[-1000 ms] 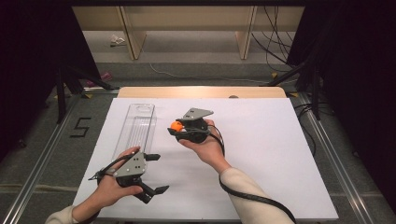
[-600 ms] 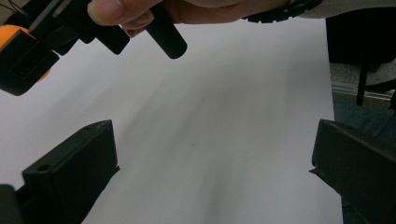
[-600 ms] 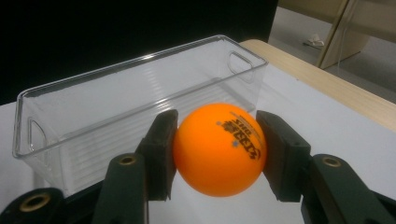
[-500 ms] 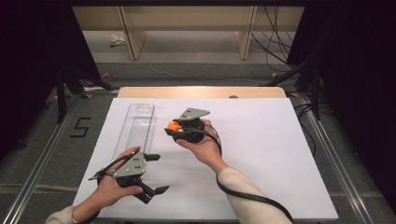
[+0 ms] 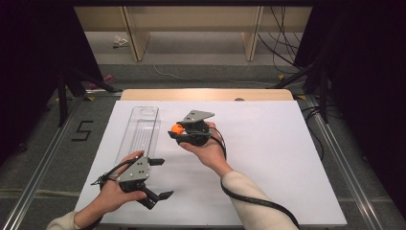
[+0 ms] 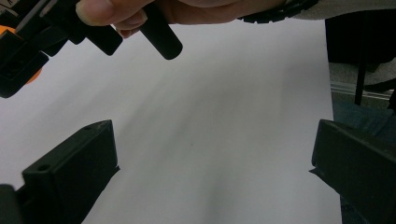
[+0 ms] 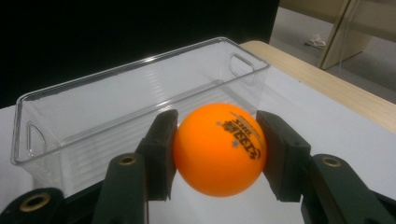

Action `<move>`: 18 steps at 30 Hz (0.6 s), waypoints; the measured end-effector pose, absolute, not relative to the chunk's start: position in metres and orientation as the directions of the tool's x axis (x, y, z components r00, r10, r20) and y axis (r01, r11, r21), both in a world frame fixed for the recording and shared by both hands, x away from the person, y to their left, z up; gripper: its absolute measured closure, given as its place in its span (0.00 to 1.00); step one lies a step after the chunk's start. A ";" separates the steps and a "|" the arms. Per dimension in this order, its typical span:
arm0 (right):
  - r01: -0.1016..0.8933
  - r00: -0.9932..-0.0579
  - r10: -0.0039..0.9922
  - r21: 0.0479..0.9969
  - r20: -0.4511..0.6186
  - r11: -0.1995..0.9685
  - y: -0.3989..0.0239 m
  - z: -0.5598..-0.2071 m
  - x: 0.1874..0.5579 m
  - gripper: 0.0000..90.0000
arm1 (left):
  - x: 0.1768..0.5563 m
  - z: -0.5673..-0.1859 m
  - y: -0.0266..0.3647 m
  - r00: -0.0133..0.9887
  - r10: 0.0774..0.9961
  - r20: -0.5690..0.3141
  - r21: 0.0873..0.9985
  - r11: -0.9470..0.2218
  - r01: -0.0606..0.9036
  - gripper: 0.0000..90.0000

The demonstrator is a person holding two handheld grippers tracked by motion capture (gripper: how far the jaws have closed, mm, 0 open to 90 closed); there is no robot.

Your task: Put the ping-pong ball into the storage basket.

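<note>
- Notably, the right gripper (image 7: 217, 154) has both black jaws pressed against an orange ball (image 7: 218, 148); the ball's underside is cut off by the frame edge in the right gripper view.
- The ball is smooth and matte, with dark printed lettering too small to read.
- From the high view, the ball (image 5: 176, 128) shows as a small orange spot, held above the white table sheet (image 5: 268, 143), just beside the clear bin (image 5: 140, 130).
- The bin (image 7: 135, 112) is long, transparent plastic with a ribbed floor and handle cut-outs at each end; nothing shows inside it.
- The left gripper (image 5: 154, 178) rests low near the table's front edge, jaws spread wide, holding nothing.
- In the left gripper view both jaws are partly cut off at the frame edges.
</note>
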State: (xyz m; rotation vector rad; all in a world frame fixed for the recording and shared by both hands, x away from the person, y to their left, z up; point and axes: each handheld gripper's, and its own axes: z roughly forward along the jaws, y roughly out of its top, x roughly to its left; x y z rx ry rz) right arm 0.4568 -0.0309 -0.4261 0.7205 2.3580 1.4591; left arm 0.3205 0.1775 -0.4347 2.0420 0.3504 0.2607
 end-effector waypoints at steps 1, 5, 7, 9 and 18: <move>0.266 -0.838 0.545 0.891 0.026 0.367 -0.030 -0.426 0.457 0.57 | 0.321 -0.435 0.177 0.935 0.354 0.037 0.881 -0.453 0.137 0.00; 0.266 -0.840 0.542 0.891 0.026 0.369 -0.028 -0.426 0.457 0.57 | 0.320 -0.435 0.178 0.934 0.355 0.036 0.881 -0.452 0.137 0.00; 0.264 -0.841 0.541 0.891 0.025 0.369 -0.028 -0.426 0.457 0.57 | 0.320 -0.435 0.178 0.935 0.354 0.036 0.881 -0.453 0.137 0.00; 0.264 -0.841 0.540 0.892 0.027 0.366 -0.027 -0.424 0.458 0.57 | 0.321 -0.435 0.177 0.935 0.354 0.037 0.881 -0.453 0.136 0.00; 0.262 -0.842 0.540 0.893 0.026 0.366 -0.024 -0.422 0.460 0.57 | 0.320 -0.435 0.177 0.934 0.354 0.039 0.880 -0.456 0.136 0.00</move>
